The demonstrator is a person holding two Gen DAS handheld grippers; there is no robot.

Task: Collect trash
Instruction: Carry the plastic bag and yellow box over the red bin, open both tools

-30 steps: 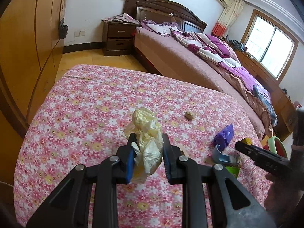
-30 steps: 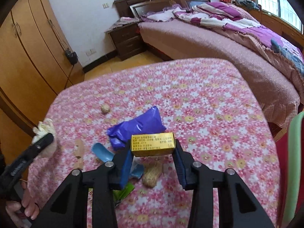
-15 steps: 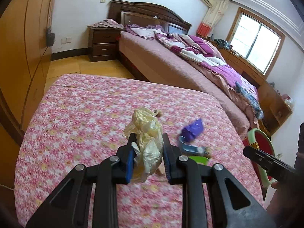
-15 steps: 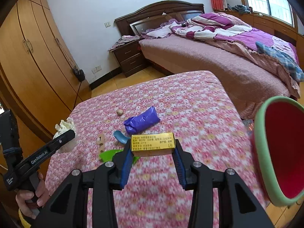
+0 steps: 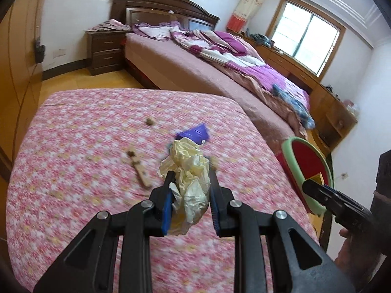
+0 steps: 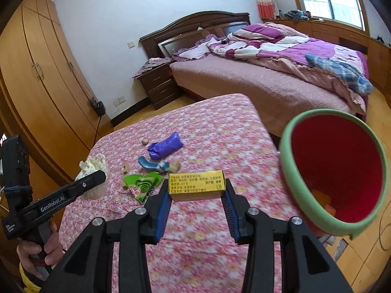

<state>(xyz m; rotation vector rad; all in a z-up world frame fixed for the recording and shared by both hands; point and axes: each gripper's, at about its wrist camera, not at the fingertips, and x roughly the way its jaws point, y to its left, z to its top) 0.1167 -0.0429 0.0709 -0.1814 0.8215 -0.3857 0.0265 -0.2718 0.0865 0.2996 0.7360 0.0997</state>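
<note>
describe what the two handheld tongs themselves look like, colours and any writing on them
Both the left tongs and the right tongs are matte black with triangular cut-outs, silver rivets and ribbed blue pads. The left one's side reads "GenRobot.AI" in white. A bare hand grips its handle.

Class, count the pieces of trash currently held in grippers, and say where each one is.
2. The crumpled yellow bag is clamped in the left gripper; the yellow box is clamped in the right gripper beside the red bin.

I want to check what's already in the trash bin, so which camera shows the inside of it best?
The right wrist view. The bin opens toward the camera, showing its red inside and some orange bits at the bottom. In the left wrist view the bin sits edge-on beside the bed, partly hidden by the right gripper.
</note>
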